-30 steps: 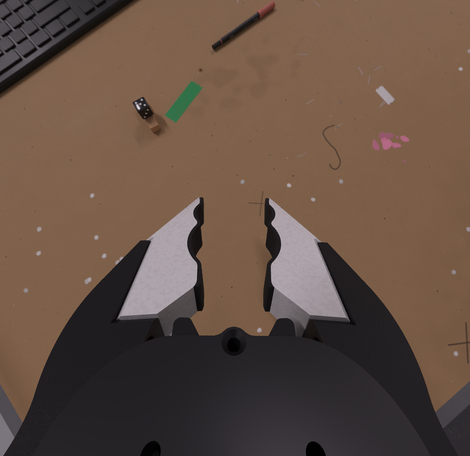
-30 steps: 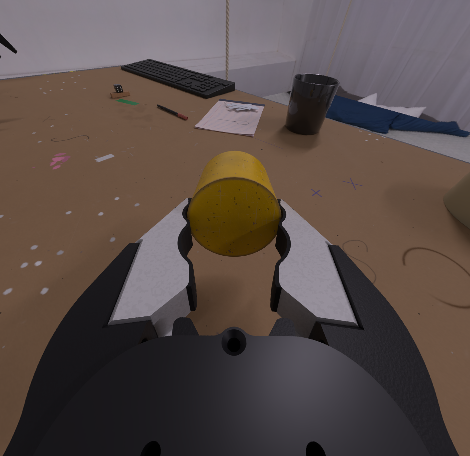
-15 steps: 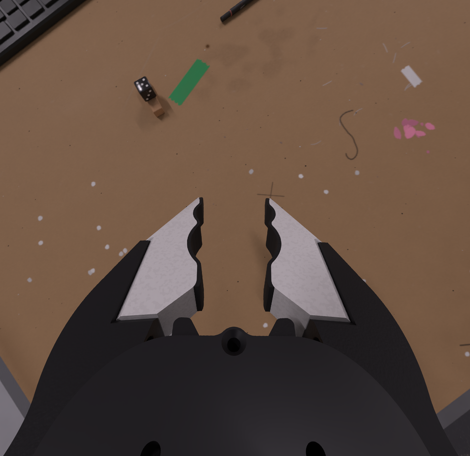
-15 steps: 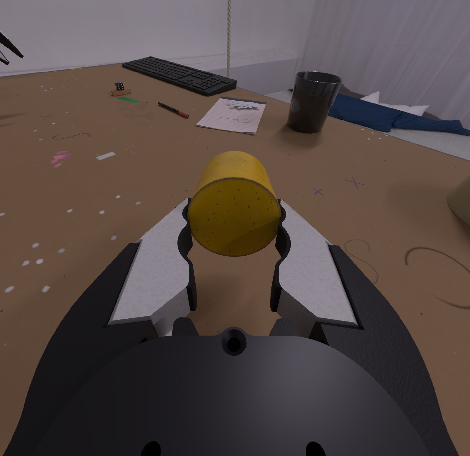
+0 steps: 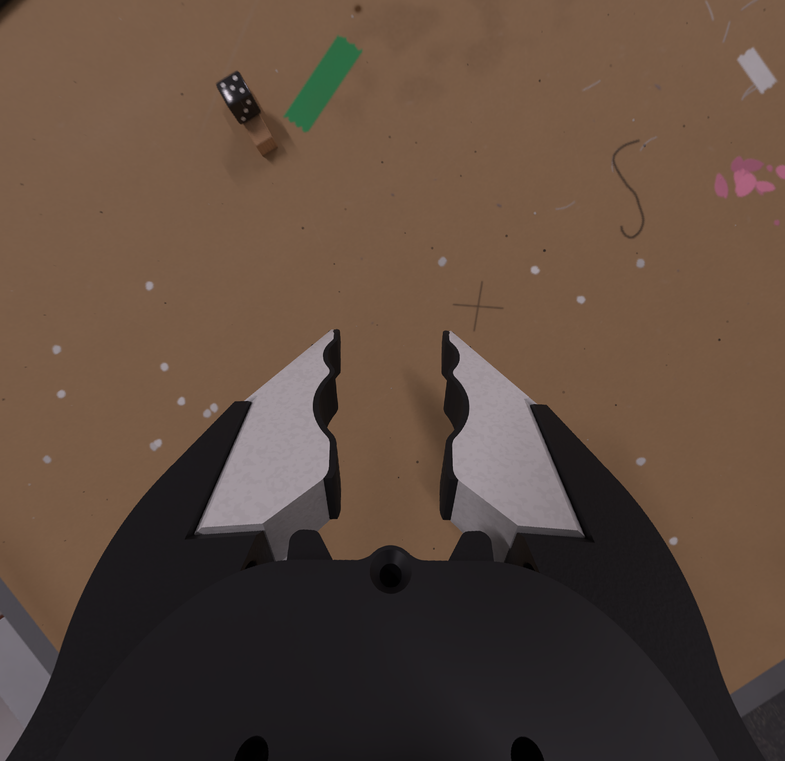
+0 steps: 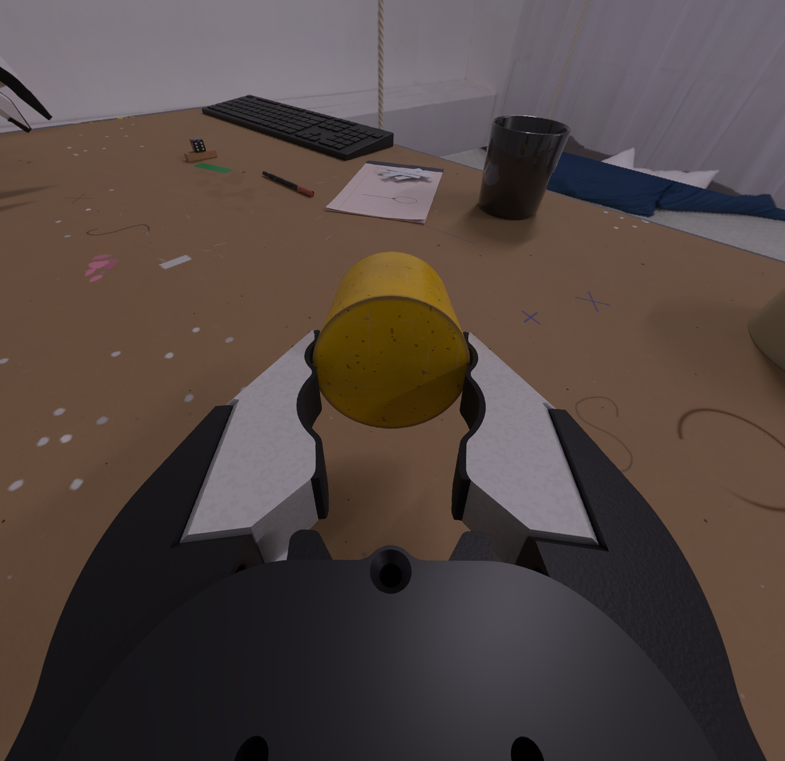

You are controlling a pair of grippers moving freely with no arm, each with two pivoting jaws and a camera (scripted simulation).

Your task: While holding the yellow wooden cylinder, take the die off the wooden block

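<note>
A black die (image 5: 238, 96) with white pips sits on a small wooden block (image 5: 264, 139) on the brown table, up and to the left of my left gripper (image 5: 391, 335). The left gripper is open and empty, high above the table and well short of the die. My right gripper (image 6: 391, 341) is shut on the yellow wooden cylinder (image 6: 391, 350) and holds it above the table. The die (image 6: 196, 144) on the block (image 6: 199, 155) also shows far off in the right wrist view. The left gripper's fingers (image 6: 19, 101) show at that view's left edge.
Green tape (image 5: 323, 84) lies just right of the block. A white tape scrap (image 5: 756, 70) and pink marks (image 5: 745, 180) lie at the right. The right wrist view shows a keyboard (image 6: 297, 125), a pen (image 6: 289, 184), a notepad (image 6: 388, 190) and a black cup (image 6: 522, 171).
My left gripper has moved forward and lower toward the die, which now looks larger; the keyboard and pen have left its view. The right gripper holds the cylinder almost still.
</note>
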